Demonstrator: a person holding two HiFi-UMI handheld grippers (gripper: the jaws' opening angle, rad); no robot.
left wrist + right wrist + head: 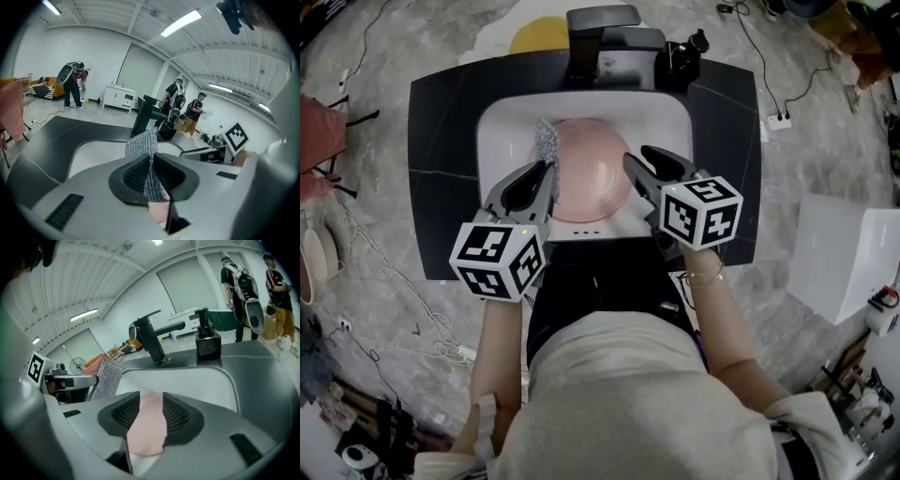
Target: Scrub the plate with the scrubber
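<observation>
The white sink (499,122) is set into a dark surface (441,141), and the pink plate (586,178) lies face up in the basin. The plate's near rim is close to the front wall, and bare white floor shows on either side and behind it. A black faucet (602,37) overhangs the back edge.

The left hand-held gripper (547,172) is clamped on the silver scrubber (547,142) at the plate's left rim. The scrubber stands on edge, its long axis running out of the jaws toward the faucet.

The right hand-held gripper (637,161) is at the plate's right rim. Its jaws stand apart with the rim in the gap, not visibly pinched.
</observation>
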